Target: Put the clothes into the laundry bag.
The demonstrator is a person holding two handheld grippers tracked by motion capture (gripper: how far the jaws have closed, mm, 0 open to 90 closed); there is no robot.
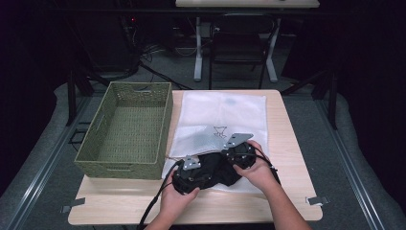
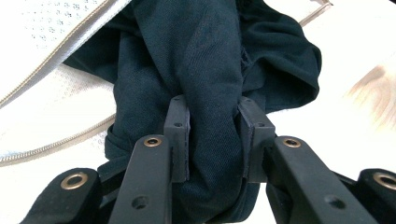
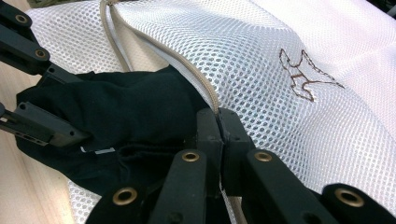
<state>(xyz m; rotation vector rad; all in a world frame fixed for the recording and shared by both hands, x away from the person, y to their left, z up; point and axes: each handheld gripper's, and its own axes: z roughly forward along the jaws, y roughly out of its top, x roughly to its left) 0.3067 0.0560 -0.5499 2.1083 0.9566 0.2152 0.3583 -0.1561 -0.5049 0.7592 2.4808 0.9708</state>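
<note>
Item: dark garment [image 1: 218,168], bunched on the mesh bag [image 1: 225,115] at the near edge of the desk [image 1: 282,201], partly inside the bag's zipped opening, being fed in. Left tool [image 2: 212,140]: jaws being held narrow around a thick fold of the garment. Right tool [image 3: 218,122]: jaws being pressed together on the bag's zip edge [image 3: 198,81], the mouth being held up. Basket [image 1: 125,130]: standing to the left, just beside the bag.

Risks, as judged: the thin zip edge is likely being gripped lightly and may slip out, letting the mouth close; the bulky fold may be caught on the zip, or dragged back out as the left tool is being withdrawn
</note>
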